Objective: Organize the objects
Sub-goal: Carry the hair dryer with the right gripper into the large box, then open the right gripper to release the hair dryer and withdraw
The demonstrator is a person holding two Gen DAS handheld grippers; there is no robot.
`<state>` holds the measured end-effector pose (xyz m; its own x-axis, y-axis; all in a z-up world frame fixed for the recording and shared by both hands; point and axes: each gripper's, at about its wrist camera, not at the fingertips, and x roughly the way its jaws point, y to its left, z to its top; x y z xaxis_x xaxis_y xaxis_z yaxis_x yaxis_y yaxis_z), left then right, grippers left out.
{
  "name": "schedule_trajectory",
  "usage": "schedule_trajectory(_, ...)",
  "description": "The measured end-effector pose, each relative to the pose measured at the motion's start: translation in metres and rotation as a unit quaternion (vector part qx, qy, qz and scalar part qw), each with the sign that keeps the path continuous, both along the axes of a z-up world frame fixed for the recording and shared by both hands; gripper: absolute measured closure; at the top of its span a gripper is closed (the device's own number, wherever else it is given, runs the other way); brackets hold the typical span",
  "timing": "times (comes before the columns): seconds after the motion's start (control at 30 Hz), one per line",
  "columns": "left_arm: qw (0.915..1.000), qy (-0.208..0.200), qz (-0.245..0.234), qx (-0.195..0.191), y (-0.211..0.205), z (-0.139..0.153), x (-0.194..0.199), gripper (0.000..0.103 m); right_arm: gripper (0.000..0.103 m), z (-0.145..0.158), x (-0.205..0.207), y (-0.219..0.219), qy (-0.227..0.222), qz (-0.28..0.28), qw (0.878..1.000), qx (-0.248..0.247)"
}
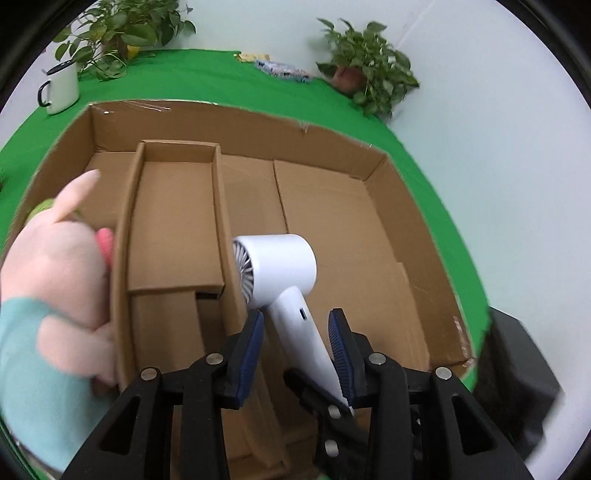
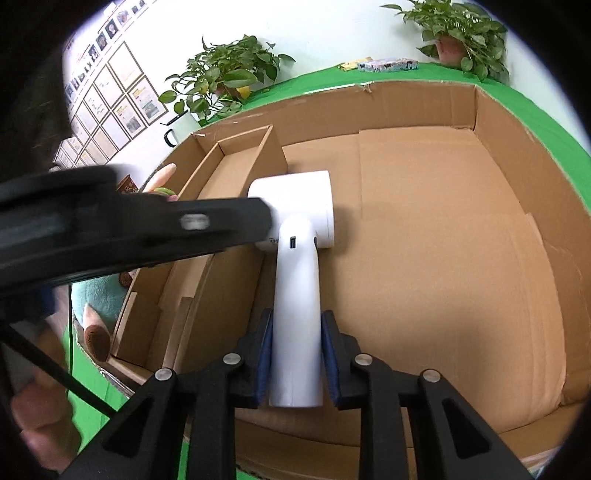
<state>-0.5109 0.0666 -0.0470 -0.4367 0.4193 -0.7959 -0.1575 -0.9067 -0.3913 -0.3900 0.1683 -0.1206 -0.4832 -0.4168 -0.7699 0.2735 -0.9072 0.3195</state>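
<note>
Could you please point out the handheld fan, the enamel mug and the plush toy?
handheld fan [image 2: 297, 295]: right wrist view, on its handle.
enamel mug [image 1: 62, 88]: left wrist view, on its body.
plush toy [image 1: 55, 266]: left wrist view, on its pink head.

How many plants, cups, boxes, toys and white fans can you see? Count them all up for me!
Potted plants: 2, left one, right one
Mugs: 1, white mug
Cardboard boxes: 2, big box, small inner box
Plush toys: 1, pink plush toy
Handheld fans: 1, white fan
Total: 7
</note>
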Motion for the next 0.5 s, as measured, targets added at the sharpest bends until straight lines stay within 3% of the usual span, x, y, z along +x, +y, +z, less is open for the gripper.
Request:
schedule_trajectory(0.1, 0.9995, 0.011, 0.011, -0.029, -0.012, 0.004, 0.016, 0.068, 0.079, -0.002, -0.004, -0.003, -0.012, -0.004, 1.0, -0.001)
schedule_trajectory(0.27, 0.9987, -0.019, 0.019, -0.043, -0.028, -0.009, 0.032, 0.068, 0.077, -0.009, -0.016, -0.013, -0.038, 0.003, 0.999, 0.002)
schedule_trajectory(0.5, 0.9981, -0.016, 0.016, -0.057, -0.037, -0.012, 0.053, 0.066, 0.077, -0.013, -0.013, -0.012, -0.056, 0.002, 0.998, 0.0)
